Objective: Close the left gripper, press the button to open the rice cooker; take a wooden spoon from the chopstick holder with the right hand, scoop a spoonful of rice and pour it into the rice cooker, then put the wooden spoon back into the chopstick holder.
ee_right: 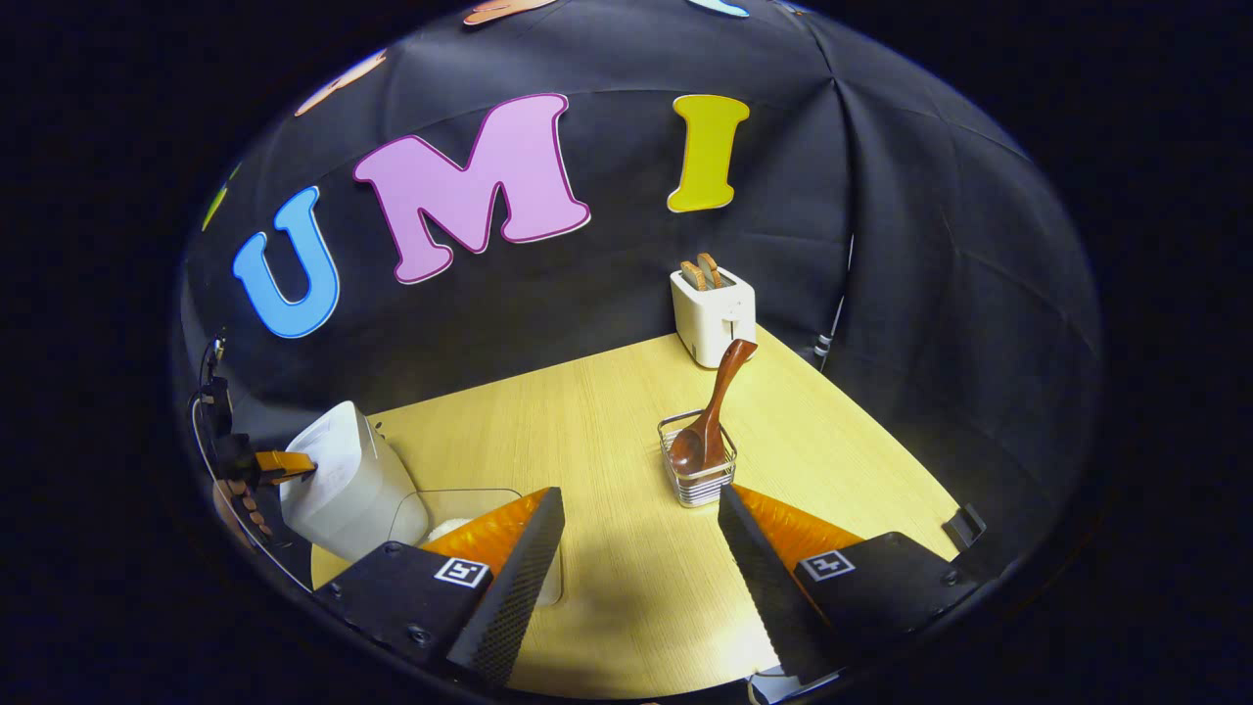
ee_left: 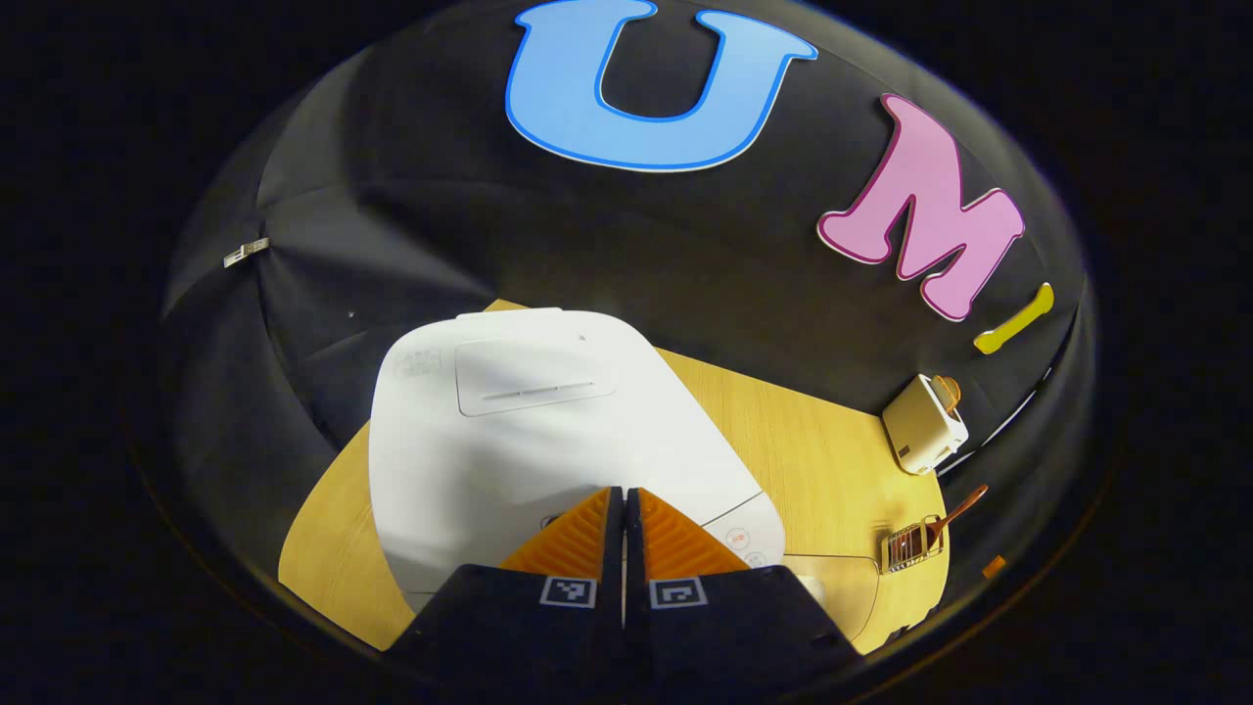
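Note:
The white rice cooker (ee_left: 509,431) stands with its lid down on the wooden table (ee_left: 812,441). My left gripper (ee_left: 624,492) is shut with nothing in it, its tips over the cooker's front edge by the control panel. In the right gripper view the cooker (ee_right: 343,480) sits at the left with the left gripper (ee_right: 294,463) against its top. A dark wooden spoon (ee_right: 718,406) stands bowl-down in the wire chopstick holder (ee_right: 697,482). My right gripper (ee_right: 639,493) hangs open just short of the holder. A clear rice container (ee_right: 460,519) lies partly behind its left finger.
A white toaster (ee_right: 713,313) with toast in it stands at the table's far corner by the black cloth wall. In the left gripper view the toaster (ee_left: 925,423) and the chopstick holder (ee_left: 910,546) sit far right, and the clear container (ee_left: 842,587) is beside the cooker.

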{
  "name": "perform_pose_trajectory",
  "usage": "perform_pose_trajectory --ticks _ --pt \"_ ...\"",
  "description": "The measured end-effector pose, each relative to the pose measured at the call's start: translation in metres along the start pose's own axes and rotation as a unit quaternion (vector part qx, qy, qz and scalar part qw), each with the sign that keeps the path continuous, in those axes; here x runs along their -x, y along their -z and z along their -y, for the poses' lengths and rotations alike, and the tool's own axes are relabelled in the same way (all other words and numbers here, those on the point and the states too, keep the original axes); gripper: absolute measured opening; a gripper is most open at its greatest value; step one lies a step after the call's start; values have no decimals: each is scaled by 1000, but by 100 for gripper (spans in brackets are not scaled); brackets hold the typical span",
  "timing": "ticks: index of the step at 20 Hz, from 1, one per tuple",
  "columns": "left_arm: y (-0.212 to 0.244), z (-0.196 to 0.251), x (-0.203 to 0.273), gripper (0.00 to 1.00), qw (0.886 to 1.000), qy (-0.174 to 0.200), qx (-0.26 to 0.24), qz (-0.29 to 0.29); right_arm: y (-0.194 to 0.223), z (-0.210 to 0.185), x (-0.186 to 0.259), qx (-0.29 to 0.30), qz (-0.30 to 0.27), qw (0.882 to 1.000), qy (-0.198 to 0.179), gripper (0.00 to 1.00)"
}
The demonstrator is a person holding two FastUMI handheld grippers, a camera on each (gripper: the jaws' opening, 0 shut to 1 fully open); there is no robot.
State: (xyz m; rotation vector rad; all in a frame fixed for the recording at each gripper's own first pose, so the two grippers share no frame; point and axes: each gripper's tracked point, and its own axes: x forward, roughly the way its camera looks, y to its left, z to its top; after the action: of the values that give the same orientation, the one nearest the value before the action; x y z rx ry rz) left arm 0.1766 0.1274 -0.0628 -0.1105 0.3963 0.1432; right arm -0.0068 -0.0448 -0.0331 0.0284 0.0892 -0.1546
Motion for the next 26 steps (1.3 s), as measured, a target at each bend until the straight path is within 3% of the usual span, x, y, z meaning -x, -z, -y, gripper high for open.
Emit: perform_pose_trajectory --ticks 7,10,13,15,23,26 --pt "-3 2 2 6 999 -15 -30 -6 -7 6 -1 -1 9 1000 0 99" --pt "-36 7 22 6 996 -18 -62 54 -12 15 0 -10 15 1000 3 99" --pt "-86 14 53 6 983 -47 -117 134 -15 22 -2 -8 16 1000 3 98" --pt "-108 29 76 6 975 -43 -136 169 -20 26 -4 -5 24 1000 4 99" --pt "-95 70 143 5 974 7 -98 206 -32 49 -38 15 7 1000 -27 99" --pt "-75 66 159 5 977 -3 -77 197 -37 62 -69 19 -15 999 -44 99"
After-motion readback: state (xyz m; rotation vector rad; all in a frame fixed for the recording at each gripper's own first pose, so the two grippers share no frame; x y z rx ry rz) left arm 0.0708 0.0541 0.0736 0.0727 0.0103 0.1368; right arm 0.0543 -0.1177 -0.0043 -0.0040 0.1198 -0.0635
